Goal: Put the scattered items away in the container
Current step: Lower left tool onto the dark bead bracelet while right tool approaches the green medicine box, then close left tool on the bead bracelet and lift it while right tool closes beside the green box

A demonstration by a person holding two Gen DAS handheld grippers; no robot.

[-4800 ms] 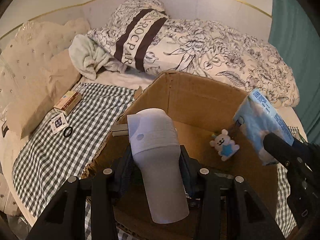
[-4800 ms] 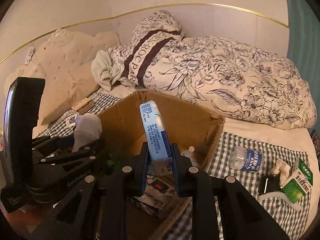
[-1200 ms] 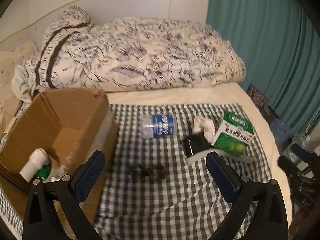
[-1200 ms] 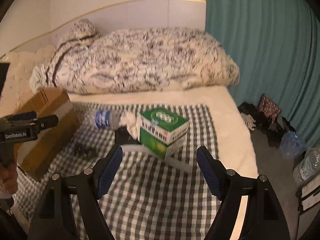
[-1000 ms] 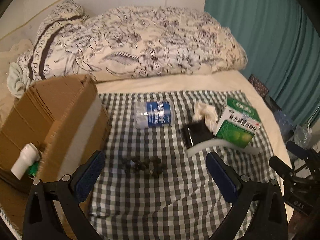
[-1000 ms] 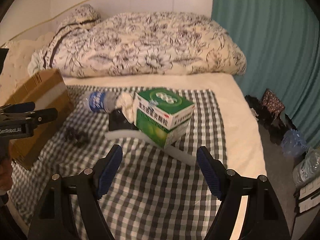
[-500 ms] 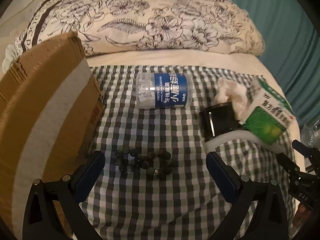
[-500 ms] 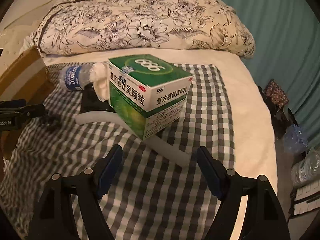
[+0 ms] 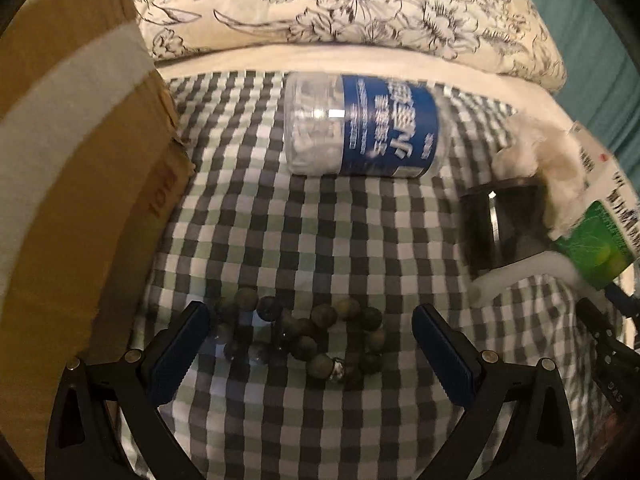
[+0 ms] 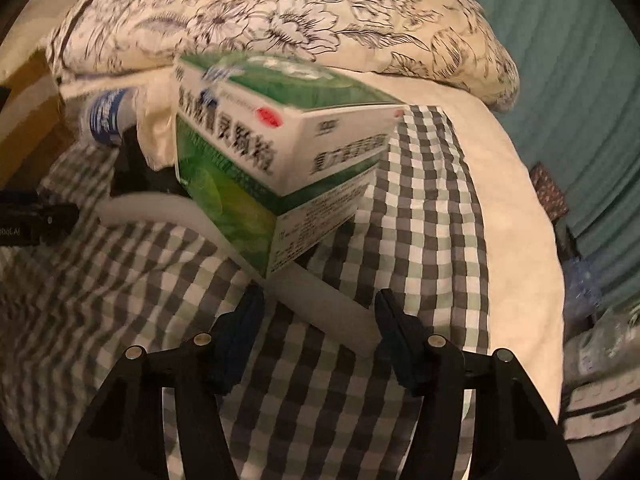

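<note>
Both grippers low over the checked cloth, each lined up on its own item; nothing held.

Left gripper (image 9: pixel 310 338): jaws wide apart, straddling the dark round-bead bracelet (image 9: pixel 304 334), which lies bunched on the green-and-grey checked cloth (image 9: pixel 320 240) near the right of the brown cardboard box (image 9: pixel 80 168). Right gripper (image 10: pixel 320 316): jaws apart, just been closing in, nothing clamped; the near corner of the green-and-white cardboard medicine box (image 10: pixel 276 160) sits just beyond the fingertips, resting on a white curved strip (image 10: pixel 320 292). A clear plastic bottle with blue label (image 9: pixel 360 130) lies farther off. Judgement: sink the left pads to the cloth before closing, so the beads gather rather than roll; the right should clamp flat faces, not the corner.
</note>
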